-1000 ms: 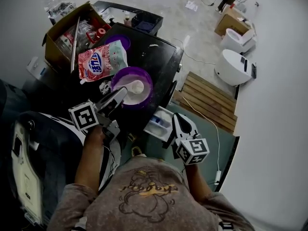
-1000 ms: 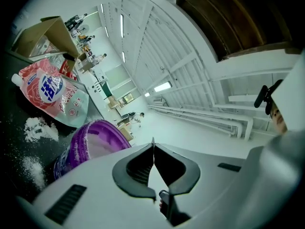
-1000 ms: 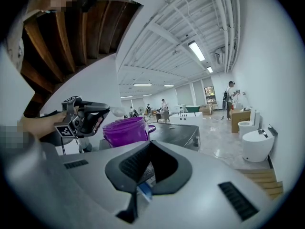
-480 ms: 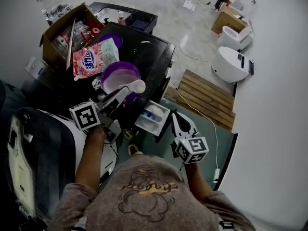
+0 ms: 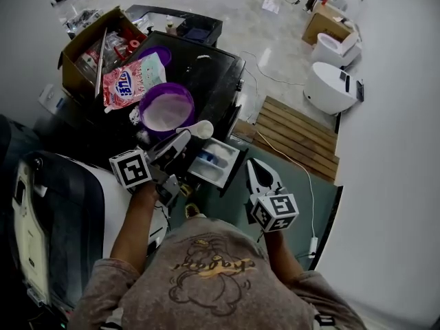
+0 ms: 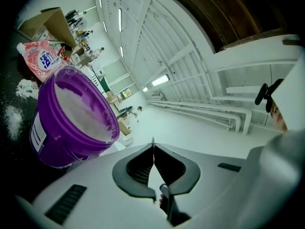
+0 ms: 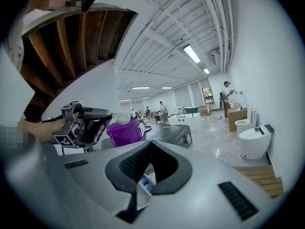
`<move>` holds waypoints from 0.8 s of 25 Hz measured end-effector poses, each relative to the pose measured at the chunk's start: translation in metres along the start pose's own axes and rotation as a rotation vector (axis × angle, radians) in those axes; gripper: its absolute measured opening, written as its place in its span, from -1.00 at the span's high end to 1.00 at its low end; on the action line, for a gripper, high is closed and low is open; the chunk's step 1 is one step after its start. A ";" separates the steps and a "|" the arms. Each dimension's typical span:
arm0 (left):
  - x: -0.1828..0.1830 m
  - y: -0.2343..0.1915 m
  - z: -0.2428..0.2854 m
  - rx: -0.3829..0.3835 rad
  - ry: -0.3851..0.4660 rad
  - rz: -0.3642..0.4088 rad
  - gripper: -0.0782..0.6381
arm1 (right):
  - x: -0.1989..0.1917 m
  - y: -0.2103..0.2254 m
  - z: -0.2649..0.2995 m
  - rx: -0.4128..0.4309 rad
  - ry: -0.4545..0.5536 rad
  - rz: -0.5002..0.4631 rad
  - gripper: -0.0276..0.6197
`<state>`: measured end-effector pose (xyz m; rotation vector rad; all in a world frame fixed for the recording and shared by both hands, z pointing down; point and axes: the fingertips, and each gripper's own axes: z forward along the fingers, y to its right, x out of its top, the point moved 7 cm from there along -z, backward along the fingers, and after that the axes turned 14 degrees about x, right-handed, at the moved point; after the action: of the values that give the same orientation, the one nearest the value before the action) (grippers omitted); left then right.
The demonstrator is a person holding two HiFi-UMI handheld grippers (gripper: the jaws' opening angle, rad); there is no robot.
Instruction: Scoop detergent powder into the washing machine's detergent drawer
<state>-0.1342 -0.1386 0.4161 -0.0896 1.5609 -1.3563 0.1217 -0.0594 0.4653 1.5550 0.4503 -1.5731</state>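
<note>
The white scoop sits in the tip of the left gripper. It hangs between the purple tub of white powder on the far left and the open white drawer on the near right. The tub stands on the black washing machine.

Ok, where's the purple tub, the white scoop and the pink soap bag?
Purple plastic tub [image 5: 143, 108]: head view, left rim.
White plastic scoop [image 5: 201, 128]: head view, its bowl.
Pink detergent bag [image 5: 127, 82]: head view, printed front.
</note>
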 end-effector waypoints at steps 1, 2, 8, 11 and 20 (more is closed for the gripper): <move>-0.004 -0.004 0.000 0.016 -0.002 0.001 0.72 | -0.001 0.001 -0.002 -0.003 -0.004 -0.003 0.91; -0.009 -0.010 -0.001 0.045 -0.007 0.002 0.72 | -0.001 0.001 -0.004 -0.008 -0.009 -0.005 0.91; -0.031 -0.017 0.003 0.071 -0.026 0.002 0.72 | -0.004 0.004 -0.010 -0.006 -0.014 0.008 0.91; -0.043 -0.027 0.001 0.108 -0.035 0.005 0.72 | -0.007 0.003 -0.011 0.007 -0.003 0.027 0.91; -0.076 -0.044 -0.001 0.180 -0.084 0.046 0.72 | -0.016 0.003 -0.017 0.014 -0.035 0.026 0.91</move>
<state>-0.1216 -0.1067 0.4966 0.0007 1.3575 -1.4326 0.1325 -0.0437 0.4785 1.5354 0.3988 -1.5841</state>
